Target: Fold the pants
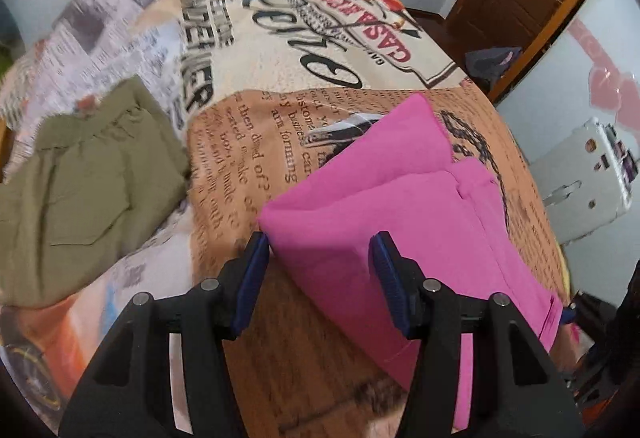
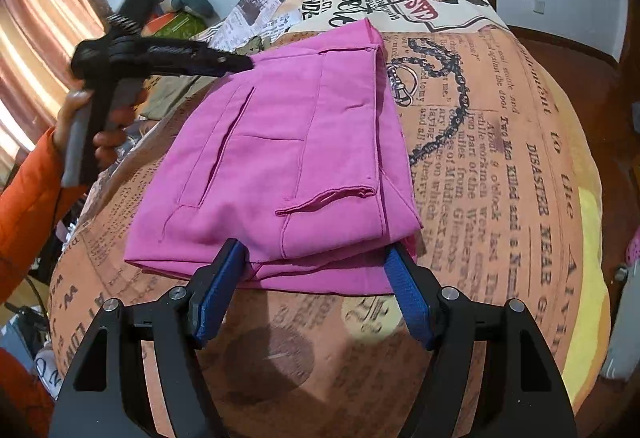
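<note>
A bed covered in a newsprint-patterned spread (image 2: pixel 500 165) fills both views. The pink pants (image 2: pixel 280 157) are laid at the centre of the right wrist frame, folded into a compact rectangle with pockets uppermost, apparently so the layers can be squared off. An olive garment (image 1: pixel 80 197) is seen at the left of the left wrist frame, seemingly set aside. The right gripper (image 2: pixel 316 274) is held at the lower centre with its fingers spread apart at the near edge of the fold. The left gripper (image 1: pixel 320 262) is likewise spread, straddling a corner of the pants. Whether fabric is touched cannot be told. The olive garment is blurred.
</note>
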Demonstrator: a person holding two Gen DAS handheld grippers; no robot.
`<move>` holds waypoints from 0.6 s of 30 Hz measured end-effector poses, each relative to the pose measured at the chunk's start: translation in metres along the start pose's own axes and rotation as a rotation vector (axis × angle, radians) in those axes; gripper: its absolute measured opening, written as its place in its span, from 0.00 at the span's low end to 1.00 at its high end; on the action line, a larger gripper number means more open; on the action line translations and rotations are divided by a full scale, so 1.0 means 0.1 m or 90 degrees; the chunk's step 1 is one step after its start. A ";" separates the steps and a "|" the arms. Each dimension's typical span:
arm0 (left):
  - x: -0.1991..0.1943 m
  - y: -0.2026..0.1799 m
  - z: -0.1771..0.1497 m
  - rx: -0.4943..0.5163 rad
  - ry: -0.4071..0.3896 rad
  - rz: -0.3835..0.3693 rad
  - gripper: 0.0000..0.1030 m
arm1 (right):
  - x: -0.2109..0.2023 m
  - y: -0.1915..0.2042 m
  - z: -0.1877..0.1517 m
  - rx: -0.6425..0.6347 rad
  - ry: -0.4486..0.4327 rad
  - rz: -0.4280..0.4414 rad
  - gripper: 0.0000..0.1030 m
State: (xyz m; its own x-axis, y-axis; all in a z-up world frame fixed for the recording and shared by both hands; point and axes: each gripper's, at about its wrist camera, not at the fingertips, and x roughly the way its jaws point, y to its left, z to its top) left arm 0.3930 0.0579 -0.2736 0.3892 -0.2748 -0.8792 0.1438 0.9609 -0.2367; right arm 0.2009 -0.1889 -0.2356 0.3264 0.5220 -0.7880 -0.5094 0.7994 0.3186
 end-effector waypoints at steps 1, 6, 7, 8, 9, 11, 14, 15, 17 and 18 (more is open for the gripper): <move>0.05 0.03 0.03 -0.006 0.003 -0.008 0.46 | 0.01 -0.01 0.02 -0.001 0.001 0.000 0.66; 0.06 0.16 0.01 -0.031 -0.023 0.001 0.13 | 0.08 -0.12 0.11 -0.013 0.006 -0.012 0.66; 0.04 0.17 -0.02 -0.033 -0.027 0.007 0.12 | 0.10 -0.15 0.13 -0.016 0.008 -0.019 0.66; 0.00 0.19 -0.05 -0.031 -0.033 0.016 0.10 | 0.11 -0.18 0.15 -0.016 0.009 -0.024 0.66; -0.04 0.19 -0.09 -0.027 -0.036 0.028 0.09 | 0.13 -0.22 0.18 -0.016 0.009 -0.032 0.66; -0.11 0.19 -0.17 -0.022 -0.040 0.045 0.07 | 0.15 -0.29 0.23 -0.011 0.009 -0.045 0.66; -0.29 0.16 -0.39 -0.018 -0.046 0.072 0.06 | 0.15 -0.41 0.30 0.010 0.004 -0.079 0.66; -0.34 0.15 -0.47 -0.017 -0.047 0.082 0.06 | 0.13 -0.41 0.32 0.014 0.001 -0.085 0.66; -0.46 0.11 -0.66 -0.020 -0.051 0.101 0.06 | 0.06 -0.41 0.33 0.018 -0.014 -0.092 0.66; -0.52 0.09 -0.74 -0.025 -0.054 0.106 0.06 | 0.00 -0.39 0.33 0.018 -0.025 -0.090 0.66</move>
State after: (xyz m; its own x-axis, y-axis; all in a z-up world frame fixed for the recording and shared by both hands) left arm 0.3065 0.0835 -0.2602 0.4808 -0.1127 -0.8696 0.0364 0.9934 -0.1086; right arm 0.2465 -0.2099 -0.2306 0.4237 0.4146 -0.8054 -0.4342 0.8733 0.2211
